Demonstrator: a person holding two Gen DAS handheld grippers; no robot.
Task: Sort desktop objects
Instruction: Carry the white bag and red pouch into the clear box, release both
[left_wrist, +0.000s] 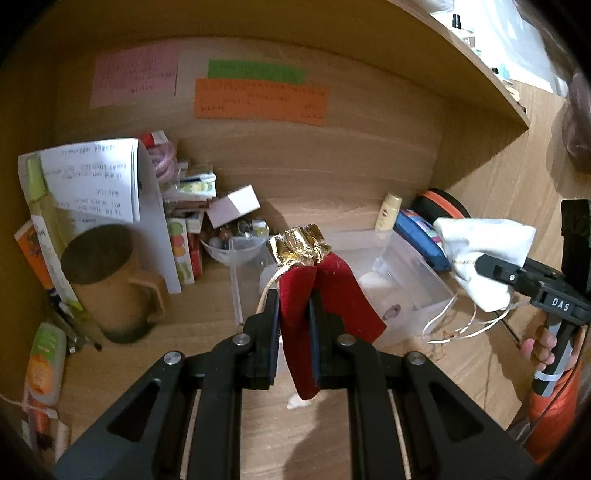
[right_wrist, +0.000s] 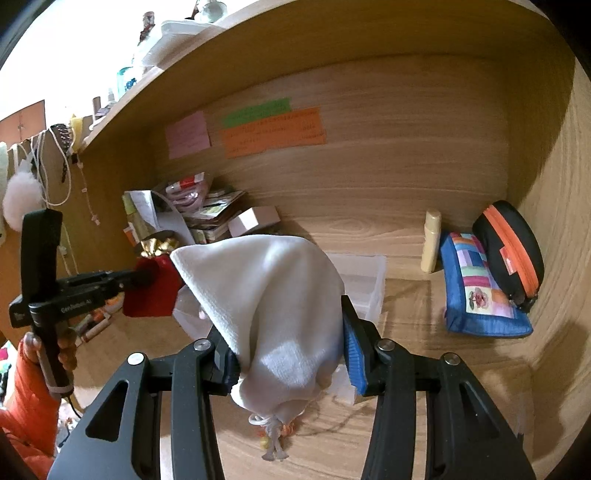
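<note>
Two drawstring pouches held up over a cluttered wooden desk.

The clear plastic box is half hidden behind both pouches, its contents too blurred to name. The white cloth pouch fills the right gripper, whose pads clamp its sides and hide its neck; its cords dangle below. The left gripper is clenched on the red velvet pouch, gold-foil top poking up, lower end cut off behind the fingers.
</note>
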